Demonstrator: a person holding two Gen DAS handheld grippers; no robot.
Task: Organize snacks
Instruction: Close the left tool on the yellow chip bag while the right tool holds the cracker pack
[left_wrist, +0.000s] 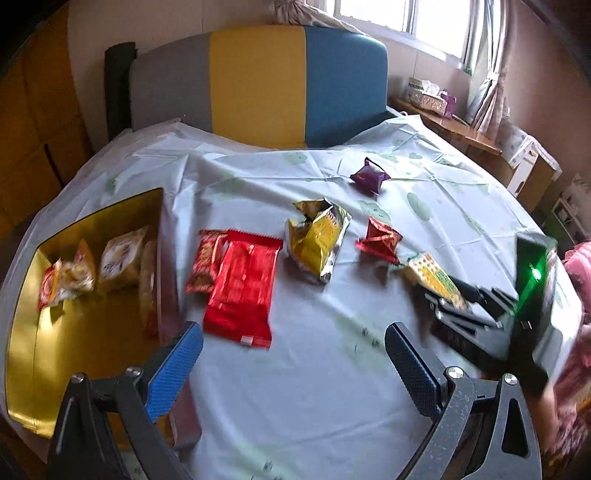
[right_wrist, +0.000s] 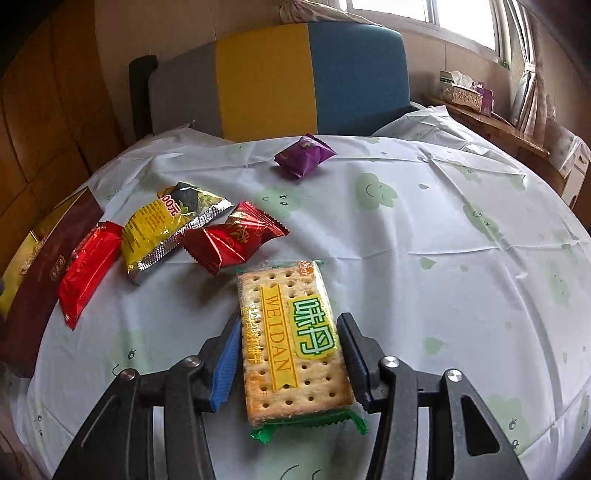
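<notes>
The clear-wrapped cracker packet with green ends and a yellow WEIDAN band (right_wrist: 293, 343) sits lengthwise between the fingers of the right gripper (right_wrist: 290, 356), whose blue pad presses its left edge and black pad its right edge, so the tool is pinching the packet. The right wrist view alone shows this contact and the print. In the left wrist view the same packet (left_wrist: 434, 278) appears small and blurred, far right of the left tool, at the tip of the dark right gripper body (left_wrist: 476, 306) with its green light.

Just ahead and left of the held packet lies a dark red crimped foil pouch (right_wrist: 236, 238), then a yellow and silver foil bag (right_wrist: 170, 225), then a bright red flat wrapper (right_wrist: 88, 267) beside the maroon wall of a box (right_wrist: 48, 273). A purple pillow pack (right_wrist: 303, 155) lies farther ahead, well apart.

The left gripper (left_wrist: 293, 363) is spread wide with nothing between its fingers, above the pale tablecloth with green smiley prints (left_wrist: 314, 387). Only its camera looks into the gold-lined open box (left_wrist: 92, 325), to its left, where several pale and orange-red snack packs (left_wrist: 92, 269) lie at the far end. It also shows a small brown-red packet (left_wrist: 205, 258) tucked beside the bright red wrapper (left_wrist: 242, 291), hidden from the right camera.
</notes>
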